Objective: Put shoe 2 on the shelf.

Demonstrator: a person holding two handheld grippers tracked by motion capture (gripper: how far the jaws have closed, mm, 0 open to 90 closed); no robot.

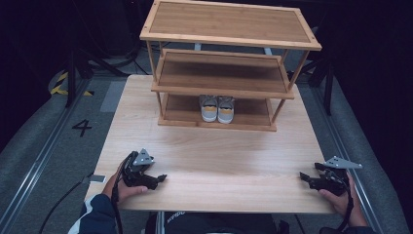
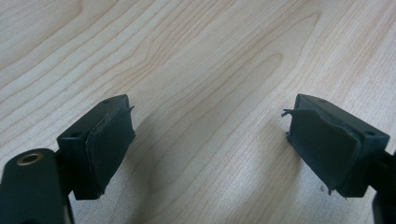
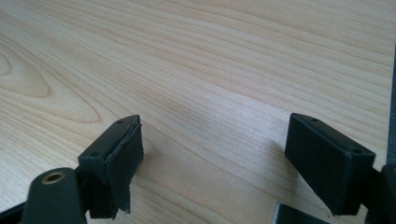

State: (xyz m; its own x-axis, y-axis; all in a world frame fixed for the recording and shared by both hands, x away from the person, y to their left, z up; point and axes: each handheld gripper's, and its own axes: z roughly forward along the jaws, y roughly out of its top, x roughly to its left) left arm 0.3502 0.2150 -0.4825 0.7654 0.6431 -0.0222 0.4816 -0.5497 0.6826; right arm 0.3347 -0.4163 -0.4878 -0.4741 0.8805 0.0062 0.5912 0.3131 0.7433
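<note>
two grippers are in my hands, and both sit low at the near edge of the table (image 1: 209,146). my left gripper (image 1: 158,179) is at the near left side, with my left hand (image 1: 122,187) wrapped around it. my right gripper (image 1: 304,178) is at the near right side, held in my right hand (image 1: 341,197). they are well apart from each other.

in the left gripper view, the jaws are spread wide with bare wood between them. one pad (image 2: 322,144) looks torn at its edges. in the right gripper view, the jaws are spread wide too, and hold nothing.

at the far side of the table stands a wooden rack (image 1: 229,24) with three shelves. a pair of small shoes (image 1: 217,108) sits on the bottom shelf, side by side and touching. they are white and grey with a yellow patch on each. both grippers are far from the shoes.
</note>
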